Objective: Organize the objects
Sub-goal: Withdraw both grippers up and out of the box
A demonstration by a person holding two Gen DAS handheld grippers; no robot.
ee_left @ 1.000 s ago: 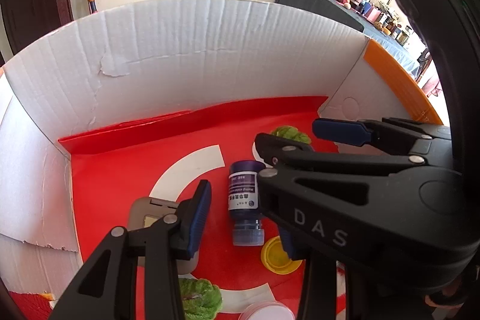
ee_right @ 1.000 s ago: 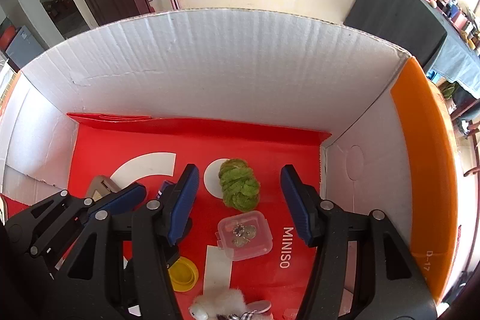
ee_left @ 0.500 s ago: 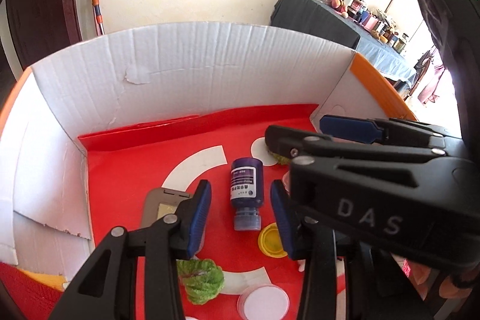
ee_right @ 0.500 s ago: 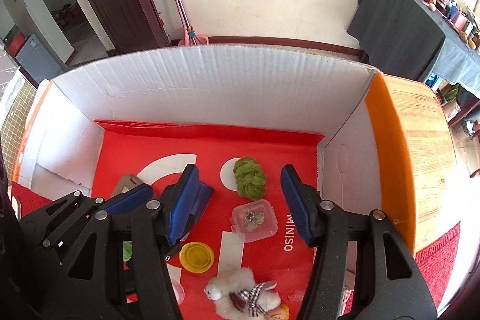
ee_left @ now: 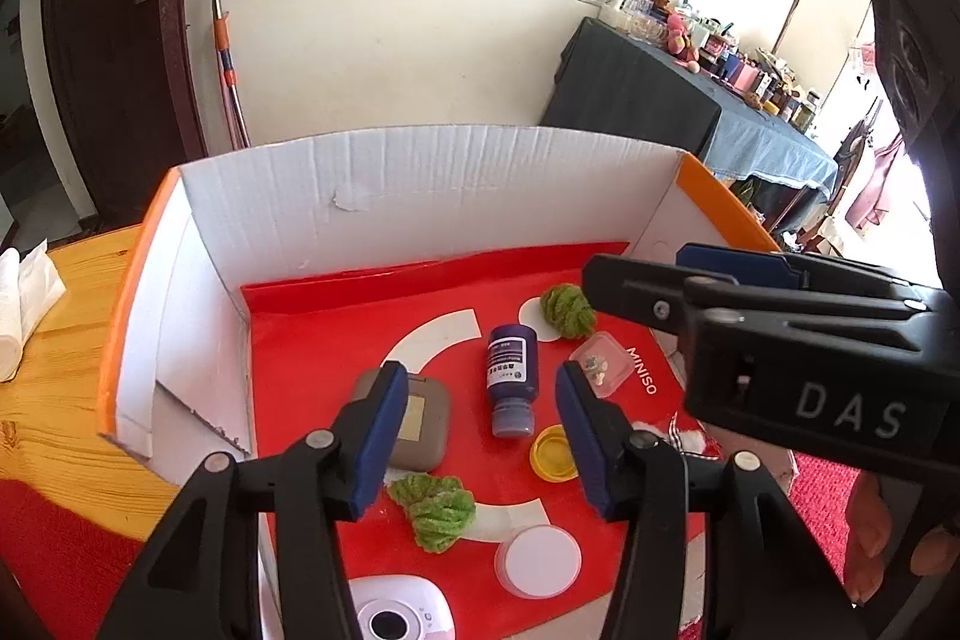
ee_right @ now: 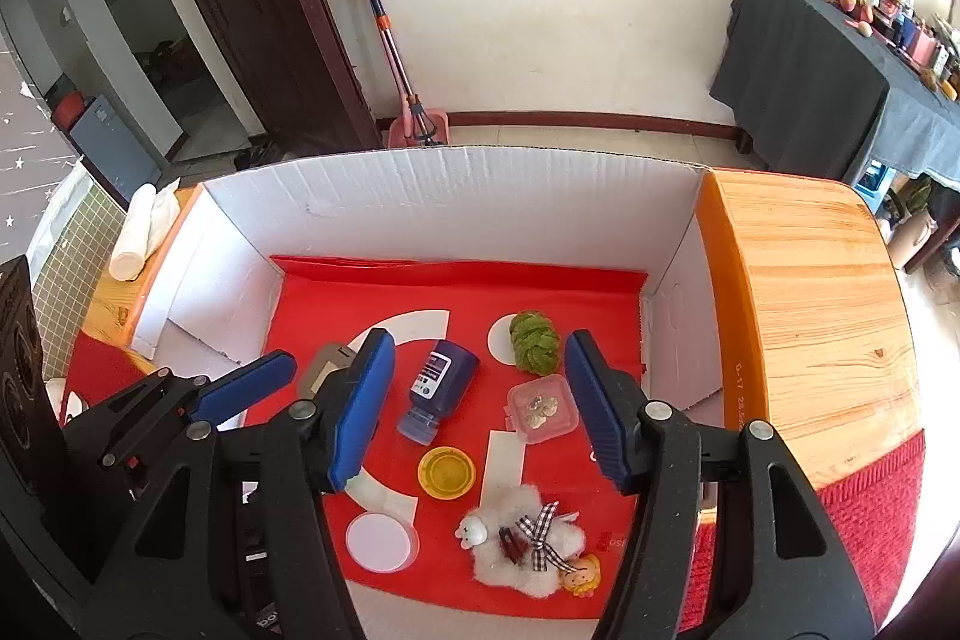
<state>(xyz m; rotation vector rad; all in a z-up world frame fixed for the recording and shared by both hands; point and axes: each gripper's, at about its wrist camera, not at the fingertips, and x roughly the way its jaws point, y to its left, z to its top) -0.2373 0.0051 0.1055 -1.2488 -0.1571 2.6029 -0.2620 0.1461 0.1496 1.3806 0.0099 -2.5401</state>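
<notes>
Cream walls, a dark door and a mop leaning by it stand behind a wooden table (ee_right: 822, 292) that carries an open cardboard box (ee_right: 456, 202) with white inner walls and a red floor. Lying on that floor are a dark blue bottle (ee_left: 511, 376) on its side, a small clear lidded tub (ee_right: 542, 409) holding something small that is hard to make out, a yellow lid (ee_right: 447, 472), a white round lid (ee_right: 381, 541), a grey flat case (ee_left: 420, 421), two green fuzzy bundles (ee_left: 435, 511) (ee_right: 534, 343) and a white fluffy toy (ee_right: 525, 538) with a checked bow.

Over the box the left gripper (ee_left: 477, 439) has just been opening its jaws; nothing is between them, and the bottle lies below the gap. Beside it, the right gripper (ee_right: 474, 409) has also just widened and is empty.

At the bottom edge of the left view a white and pink device (ee_left: 396, 613) is cut off. Part of the grey case hides behind the left gripper's finger.
</notes>
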